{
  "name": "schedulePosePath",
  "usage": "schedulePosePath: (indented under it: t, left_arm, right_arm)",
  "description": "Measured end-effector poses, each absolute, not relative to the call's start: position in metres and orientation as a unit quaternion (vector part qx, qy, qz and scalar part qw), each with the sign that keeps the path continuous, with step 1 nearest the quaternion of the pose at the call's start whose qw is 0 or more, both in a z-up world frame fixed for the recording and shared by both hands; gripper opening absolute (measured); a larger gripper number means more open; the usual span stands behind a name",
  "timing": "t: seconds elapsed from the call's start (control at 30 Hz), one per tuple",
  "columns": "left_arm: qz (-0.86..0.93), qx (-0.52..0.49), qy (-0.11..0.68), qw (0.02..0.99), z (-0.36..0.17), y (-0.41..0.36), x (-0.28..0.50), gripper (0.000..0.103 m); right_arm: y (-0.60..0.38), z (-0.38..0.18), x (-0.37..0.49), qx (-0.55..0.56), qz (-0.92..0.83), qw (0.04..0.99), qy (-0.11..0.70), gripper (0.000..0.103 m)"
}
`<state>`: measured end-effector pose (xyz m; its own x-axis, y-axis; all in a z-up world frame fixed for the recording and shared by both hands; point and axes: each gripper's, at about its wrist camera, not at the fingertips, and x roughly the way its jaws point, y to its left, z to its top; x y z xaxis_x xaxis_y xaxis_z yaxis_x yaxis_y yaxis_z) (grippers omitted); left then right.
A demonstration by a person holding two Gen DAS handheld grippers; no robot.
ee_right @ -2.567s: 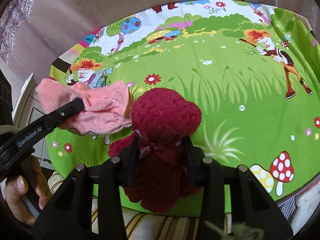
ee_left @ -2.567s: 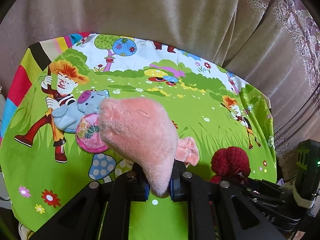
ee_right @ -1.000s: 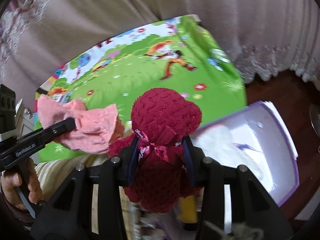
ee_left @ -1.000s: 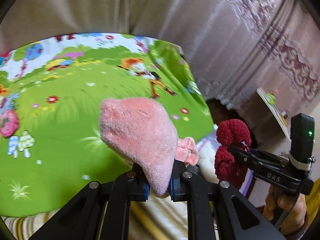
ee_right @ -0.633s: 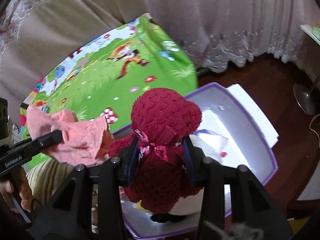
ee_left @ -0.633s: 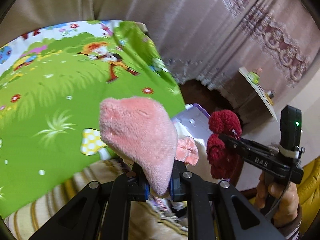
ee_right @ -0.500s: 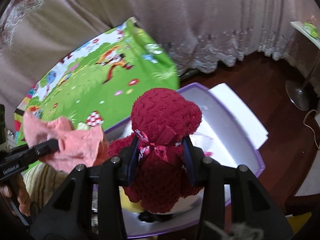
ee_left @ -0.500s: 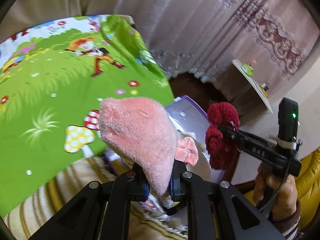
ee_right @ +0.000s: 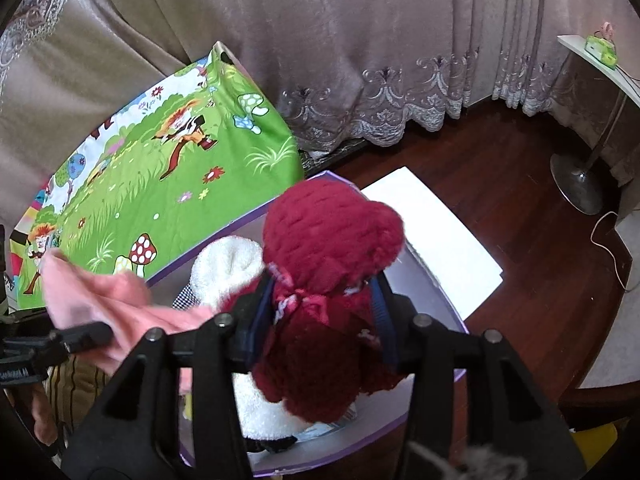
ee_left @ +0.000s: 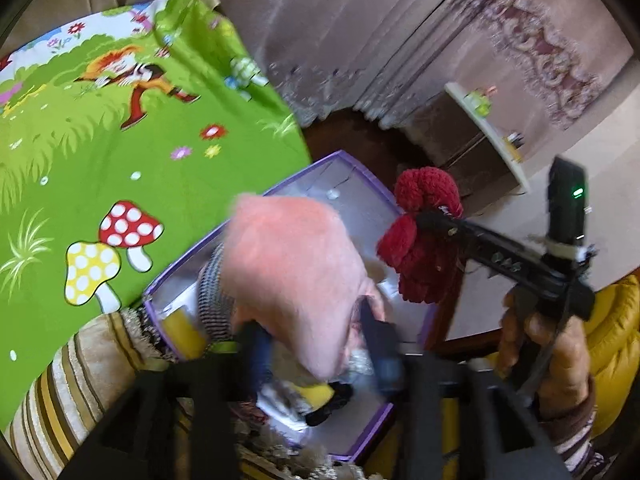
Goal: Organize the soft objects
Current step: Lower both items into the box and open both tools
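**A:** Where are your two soft toys right now?

**B:** Your left gripper [ee_left: 316,344] hangs over the purple-rimmed box [ee_left: 362,446], and the pink plush toy [ee_left: 292,276] sits between its fingers. The jaws are opening; the view is blurred, and the dark pads look to have come off the plush on both sides, so it reads as let go.

**A:** And the right one?

**B:** Your right gripper [ee_right: 320,320] has the dark red knitted doll [ee_right: 332,248] between its fingers, also above the box. Those jaws are opening too, and a little gap shows on the right side between pad and doll; whether the left pad presses the doll you cannot tell for sure.

**A:** What lies in the box?

**B:** A white plush toy [ee_right: 228,268] lies against the box's left wall, with a checked cloth piece [ee_left: 214,300] and something yellow [ee_left: 182,332] near the corner closest to you. A white lid [ee_right: 436,236] lies on the dark wooden floor [ee_right: 520,184], touching the box's far right edge.

**A:** And beside the box?

**B:** The green cartoon cloth [ee_left: 100,152] with mushrooms runs along the box's left edge, and curtains [ee_right: 360,40] hang behind.
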<state>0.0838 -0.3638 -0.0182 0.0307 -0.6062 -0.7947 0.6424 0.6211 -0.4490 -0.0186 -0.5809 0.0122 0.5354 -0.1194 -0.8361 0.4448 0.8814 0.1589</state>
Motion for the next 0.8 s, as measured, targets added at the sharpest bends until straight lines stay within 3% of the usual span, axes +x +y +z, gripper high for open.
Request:
schedulePosePath:
  t: [0.1, 0.8]
  left_arm:
    - [-0.412, 0.037, 0.547, 0.728, -0.023, -0.361, 0.085, 0.065]
    - [-0.307, -0.041, 0.529, 0.790, -0.002, -0.254, 0.159, 0.066]
  right_arm:
    - [-0.582, 0.010, -0.015, 0.181, -0.167, 0.856, 0.454, 0.072]
    - [-0.527, 0.025, 0.009, 0.160, -0.111, 0.869, 0.454, 0.075]
